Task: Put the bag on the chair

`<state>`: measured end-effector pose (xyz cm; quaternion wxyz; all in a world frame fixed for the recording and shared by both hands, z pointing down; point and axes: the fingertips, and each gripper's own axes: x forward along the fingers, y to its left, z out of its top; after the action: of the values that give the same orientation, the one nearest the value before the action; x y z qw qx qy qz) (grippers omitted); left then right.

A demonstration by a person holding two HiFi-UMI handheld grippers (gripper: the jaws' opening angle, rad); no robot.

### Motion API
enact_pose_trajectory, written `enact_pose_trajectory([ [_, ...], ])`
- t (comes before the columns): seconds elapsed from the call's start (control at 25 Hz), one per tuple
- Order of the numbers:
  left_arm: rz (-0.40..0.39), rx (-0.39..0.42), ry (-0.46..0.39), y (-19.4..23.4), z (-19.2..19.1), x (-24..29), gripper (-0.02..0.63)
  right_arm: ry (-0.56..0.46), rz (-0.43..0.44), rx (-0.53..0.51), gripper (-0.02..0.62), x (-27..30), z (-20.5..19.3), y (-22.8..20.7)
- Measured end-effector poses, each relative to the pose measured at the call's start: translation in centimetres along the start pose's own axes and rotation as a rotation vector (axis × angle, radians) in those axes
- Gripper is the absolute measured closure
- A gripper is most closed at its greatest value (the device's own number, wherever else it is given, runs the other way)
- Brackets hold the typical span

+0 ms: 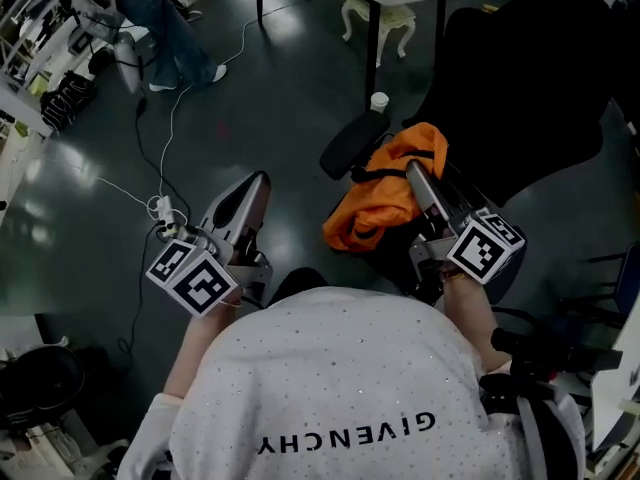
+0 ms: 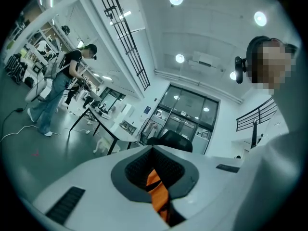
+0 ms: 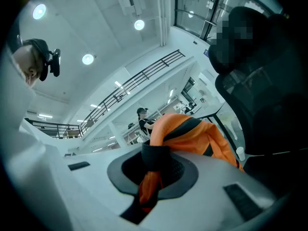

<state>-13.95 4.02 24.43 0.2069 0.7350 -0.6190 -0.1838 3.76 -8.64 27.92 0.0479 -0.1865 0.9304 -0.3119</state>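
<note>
Orange fabric bag (image 1: 380,203) seen at seat of black office chair (image 1: 520,78), beside its armrest.
Found right gripper (image 1: 414,174) clenched on bag fabric; left gripper (image 1: 259,182), well left of bag, clamped on orange strip (image 2: 156,189).

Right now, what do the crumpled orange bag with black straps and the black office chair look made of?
Crumpled orange bag: probably thin nylon or polyester fabric, slight sheen; it folds and sags softly. Black straps: likely flat webbing. Black office chair: backrest looks matte fabric or mesh, too dark to tell; armrest looks smooth moulded foam or plastic.
</note>
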Motion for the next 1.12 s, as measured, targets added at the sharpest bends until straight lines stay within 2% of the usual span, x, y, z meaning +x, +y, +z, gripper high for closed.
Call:
enact_pose_trajectory([
  [0.4,0.013,0.0,0.058,2.5,0.7,1.1,0.604,0.023,-0.091,0.061,0.568,2.7,-0.6,-3.3],
  [0.6,-0.006,0.014,0.095,4.5,0.9,2.1,0.604,0.049,-0.165,0.084,0.568,3.9,-3.0,-5.1],
  [0.76,-0.043,0.011,0.122,5.2,1.3,4.8,0.604,0.068,-0.224,0.105,0.568,4.4,-3.4,-7.5],
  [0.92,-0.031,-0.005,0.196,7.2,0.2,7.5,0.604,0.094,-0.276,0.148,0.568,5.4,-4.3,-11.0],
  [1.12,-0.031,-0.016,0.226,10.5,1.0,9.2,0.604,0.104,-0.328,0.212,0.568,8.1,-5.2,-13.6],
])
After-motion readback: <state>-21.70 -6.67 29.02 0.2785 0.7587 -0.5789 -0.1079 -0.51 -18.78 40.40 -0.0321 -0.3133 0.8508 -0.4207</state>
